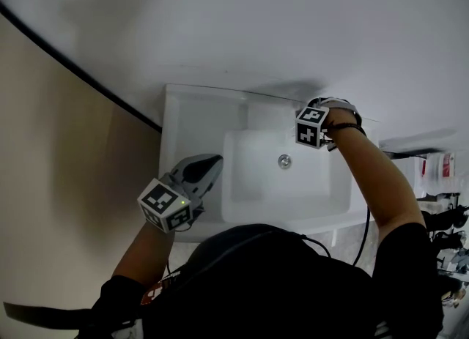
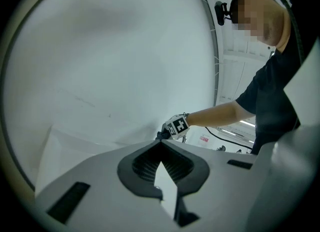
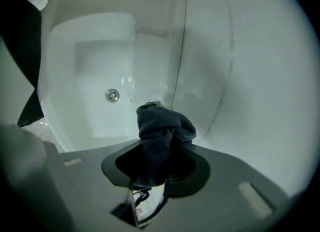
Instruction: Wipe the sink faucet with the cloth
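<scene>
I count one sink (image 1: 198,110) with one drain (image 1: 284,160), one dark cloth (image 3: 165,128) and my two claws. My right claw (image 3: 154,168) is clamped on the cloth, which bunches up out of its tips over the sink's back edge, towards the back right corner, close by the wall (image 1: 293,30). My left claw (image 1: 210,165) is closed on nothing, tips together, over the sink's left ledge near the front edge, well apart from the cloth.
</scene>
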`<state>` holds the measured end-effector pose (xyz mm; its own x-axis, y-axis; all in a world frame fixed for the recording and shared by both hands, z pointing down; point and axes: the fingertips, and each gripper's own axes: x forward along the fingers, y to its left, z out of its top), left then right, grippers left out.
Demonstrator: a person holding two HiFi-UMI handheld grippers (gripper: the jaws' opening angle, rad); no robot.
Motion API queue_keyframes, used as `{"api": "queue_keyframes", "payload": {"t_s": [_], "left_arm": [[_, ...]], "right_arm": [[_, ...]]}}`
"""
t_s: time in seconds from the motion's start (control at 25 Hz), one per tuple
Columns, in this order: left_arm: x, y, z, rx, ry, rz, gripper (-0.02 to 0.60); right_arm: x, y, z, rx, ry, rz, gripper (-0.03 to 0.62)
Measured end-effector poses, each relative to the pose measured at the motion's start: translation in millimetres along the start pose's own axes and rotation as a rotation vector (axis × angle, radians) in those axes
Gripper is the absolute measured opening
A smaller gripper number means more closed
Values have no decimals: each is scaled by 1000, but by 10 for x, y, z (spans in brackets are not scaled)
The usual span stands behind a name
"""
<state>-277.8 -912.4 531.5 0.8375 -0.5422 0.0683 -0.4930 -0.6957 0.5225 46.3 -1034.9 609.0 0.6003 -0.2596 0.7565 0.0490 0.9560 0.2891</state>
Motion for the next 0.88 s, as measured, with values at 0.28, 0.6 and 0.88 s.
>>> {"api": "queue_keyframes", "payload": {"t_s": [0.28, 0.6, 0.88], "left_arm": [[73, 259, 114, 29, -8, 38, 0], [0, 449, 60, -7, 5, 75, 0], [-41, 594, 7, -33, -9, 94, 0]], "right_arm": [[274, 76, 317, -68, 70, 16, 117], [668, 465, 631, -162, 135, 102, 117], [1024, 575, 741, -162, 141, 137, 114]]}}
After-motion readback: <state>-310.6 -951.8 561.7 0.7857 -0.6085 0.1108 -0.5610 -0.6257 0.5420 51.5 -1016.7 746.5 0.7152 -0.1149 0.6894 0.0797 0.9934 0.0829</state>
